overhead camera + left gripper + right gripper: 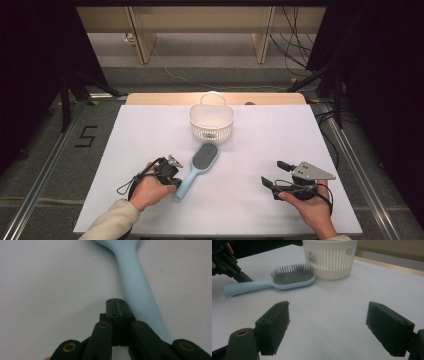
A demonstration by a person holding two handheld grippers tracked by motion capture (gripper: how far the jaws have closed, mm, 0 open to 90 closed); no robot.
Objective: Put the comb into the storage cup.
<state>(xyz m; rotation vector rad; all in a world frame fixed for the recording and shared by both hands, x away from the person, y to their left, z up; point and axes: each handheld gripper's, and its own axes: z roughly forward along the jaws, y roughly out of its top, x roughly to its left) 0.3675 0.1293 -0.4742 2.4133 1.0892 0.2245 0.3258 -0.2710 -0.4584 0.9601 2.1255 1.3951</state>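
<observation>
In the high view we see a light blue hairbrush (199, 168) lying on the white table (150, 130), its bristled head toward the far side and its handle slanting back toward the near left. Just beyond the head, close to it, stands a white slotted basket (212, 121) near the table's far edge. The left tongs (176, 181) sit at the near end of the handle, held by a hand (147, 190) in a pale sleeve. Well apart, at the near right, the right tongs (275, 174) rest in the other hand (312, 207), pointing left, jaws spread wide with nothing between them. In the left gripper view we find the left tongs (117, 300) closed tight, pad against pad, with nothing pinched; the hairbrush (138, 287) handle runs just beside them on their right, and whether it touches them we cannot tell. In the right gripper view the right tongs (327, 315) stand wide over bare table (332, 302). Farther off, the hairbrush (274, 282) lies bristles up, its head next to the basket (330, 258), and the left tongs (243, 278) sit at the handle.
</observation>
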